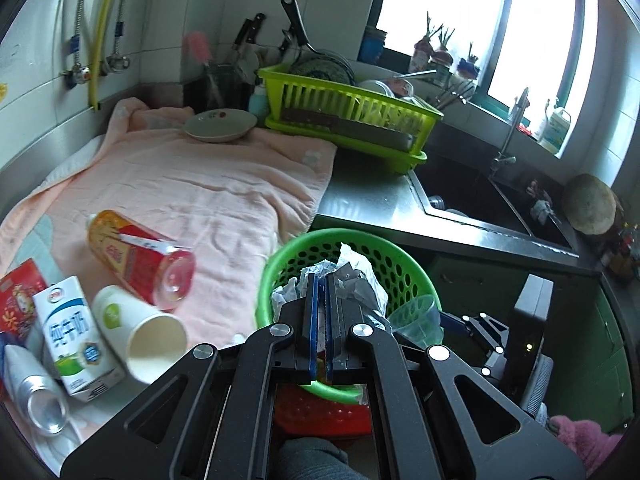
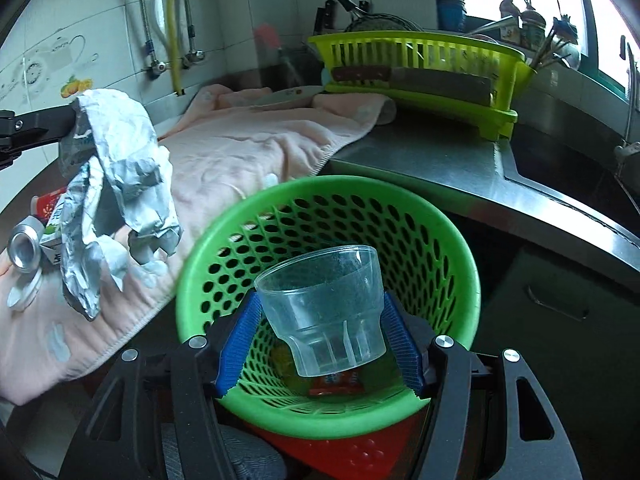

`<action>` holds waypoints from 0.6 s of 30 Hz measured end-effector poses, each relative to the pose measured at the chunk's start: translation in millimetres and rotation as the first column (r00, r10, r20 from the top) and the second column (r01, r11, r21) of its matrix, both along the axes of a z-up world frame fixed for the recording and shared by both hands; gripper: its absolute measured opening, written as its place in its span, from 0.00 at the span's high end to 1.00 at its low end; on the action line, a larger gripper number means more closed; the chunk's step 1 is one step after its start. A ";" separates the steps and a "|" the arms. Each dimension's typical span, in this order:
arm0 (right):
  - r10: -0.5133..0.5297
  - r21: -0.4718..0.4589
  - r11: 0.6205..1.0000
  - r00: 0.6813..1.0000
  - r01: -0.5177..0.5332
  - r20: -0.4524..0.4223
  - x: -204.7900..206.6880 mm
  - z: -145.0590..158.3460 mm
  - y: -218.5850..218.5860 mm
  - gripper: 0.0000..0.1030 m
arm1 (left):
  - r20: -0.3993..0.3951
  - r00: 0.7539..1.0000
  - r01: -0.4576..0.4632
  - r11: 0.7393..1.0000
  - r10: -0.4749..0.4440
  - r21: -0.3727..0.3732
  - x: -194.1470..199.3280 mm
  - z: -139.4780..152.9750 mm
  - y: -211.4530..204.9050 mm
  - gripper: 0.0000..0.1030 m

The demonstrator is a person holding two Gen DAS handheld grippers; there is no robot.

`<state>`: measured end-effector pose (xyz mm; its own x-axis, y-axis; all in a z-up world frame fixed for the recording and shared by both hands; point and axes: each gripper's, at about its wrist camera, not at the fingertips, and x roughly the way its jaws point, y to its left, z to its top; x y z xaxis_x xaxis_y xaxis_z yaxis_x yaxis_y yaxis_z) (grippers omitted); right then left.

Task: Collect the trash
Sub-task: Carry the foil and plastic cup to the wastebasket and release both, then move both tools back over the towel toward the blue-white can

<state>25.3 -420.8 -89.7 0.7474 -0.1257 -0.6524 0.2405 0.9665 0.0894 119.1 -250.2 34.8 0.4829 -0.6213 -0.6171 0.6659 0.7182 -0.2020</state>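
Observation:
My left gripper (image 1: 320,280) is shut on a crumpled silvery-white paper (image 1: 356,276) and holds it above the green perforated basket (image 1: 280,256). In the right wrist view the same paper (image 2: 120,184) hangs from the left gripper (image 2: 74,120) to the left of the basket (image 2: 400,200). My right gripper (image 2: 320,306) is shut on a clear plastic cup (image 2: 324,308), tilted over the basket's mouth. A red wrapper (image 2: 336,384) lies at the basket's bottom. An orange bottle (image 1: 136,256), a paper cup (image 1: 140,328), a milk carton (image 1: 76,340) and a silver can (image 1: 36,392) lie on the pink towel (image 1: 200,200).
A lime dish rack (image 1: 352,116) and a plate (image 1: 220,124) stand at the back of the steel counter (image 1: 372,200). The sink (image 1: 472,196) with its faucet (image 1: 512,128) lies to the right. The basket rests on a red stool (image 1: 320,412) in front of the counter.

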 end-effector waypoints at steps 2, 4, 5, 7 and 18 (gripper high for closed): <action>-0.016 0.007 1.000 1.000 0.016 -0.003 -1.4 -2.1 -5.5 0.41 | -0.014 1.000 0.006 1.000 -0.006 0.002 3.7 -8.3 -11.3 0.99; -0.026 0.013 1.000 1.000 0.026 -0.001 -3.9 -3.1 -10.3 0.38 | -0.026 1.000 0.005 1.000 -0.005 0.007 6.6 -16.5 -20.1 0.99; -0.033 0.010 0.999 0.999 0.033 0.002 -5.2 -2.9 -12.2 0.36 | -0.037 0.999 0.010 1.000 -0.010 0.007 8.2 -20.9 -24.0 0.98; -0.035 0.008 0.999 0.999 0.035 0.003 -6.8 -2.8 -14.8 0.33 | -0.057 0.998 0.009 1.000 -0.008 0.013 11.6 -30.5 -30.8 0.98; -0.036 0.013 0.999 0.999 0.035 0.038 -14.7 7.0 -14.0 0.24 | -0.079 0.997 -0.010 0.998 0.015 0.062 10.3 -47.6 -26.6 0.78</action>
<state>10.5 -434.8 -82.7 0.7670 -0.1445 -0.6251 0.2707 0.9562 0.1111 129.4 -276.8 -12.8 0.4384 -0.5750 -0.6908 0.6405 0.7391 -0.2087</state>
